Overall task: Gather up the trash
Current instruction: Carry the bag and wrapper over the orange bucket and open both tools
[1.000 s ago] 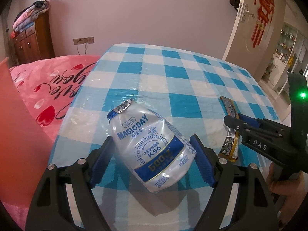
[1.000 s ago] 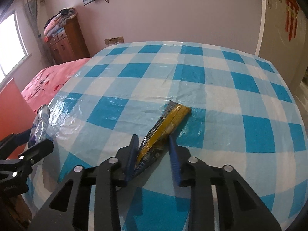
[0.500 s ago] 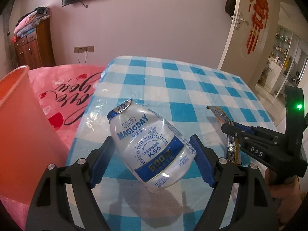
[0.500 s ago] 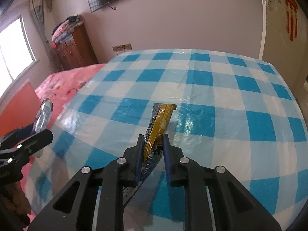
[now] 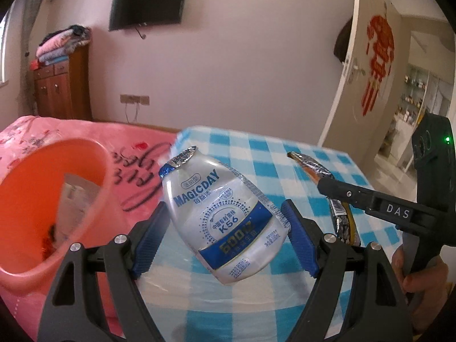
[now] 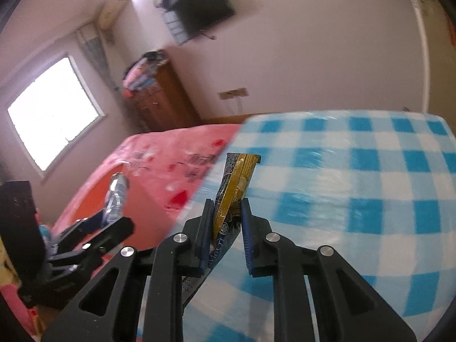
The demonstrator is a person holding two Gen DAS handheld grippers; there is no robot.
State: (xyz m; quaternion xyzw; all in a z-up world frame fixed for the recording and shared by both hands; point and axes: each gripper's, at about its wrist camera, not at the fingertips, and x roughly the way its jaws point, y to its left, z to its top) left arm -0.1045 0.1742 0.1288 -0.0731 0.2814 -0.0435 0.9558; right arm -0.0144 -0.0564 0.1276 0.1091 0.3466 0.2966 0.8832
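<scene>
My left gripper (image 5: 225,228) is shut on a crushed white MAGICDAY drink bottle (image 5: 225,216) with a blue band, held in the air above the checked tablecloth (image 5: 256,148). An orange bin (image 5: 31,199) stands just left of it, with paper inside. In the right wrist view my right gripper (image 6: 226,225) is shut on a gold and dark snack wrapper (image 6: 236,182), lifted off the cloth and pointing up. The left wrist view shows that wrapper (image 5: 336,216) in the right gripper (image 5: 327,185) at the right. The bottle (image 6: 115,196) shows edge-on at the left.
A pink bedspread (image 5: 136,148) lies left of the table (image 6: 370,171). A wooden cabinet (image 5: 62,85) with folded clothes stands by the far wall under a wall television (image 5: 146,4). A white door (image 5: 367,71) stands open at the right. A hand (image 5: 421,282) holds the right gripper's handle.
Both grippers rose off the table with their loads. The right jaws closed on the wrapper and lifted it. The orange bin came into the left wrist view.
</scene>
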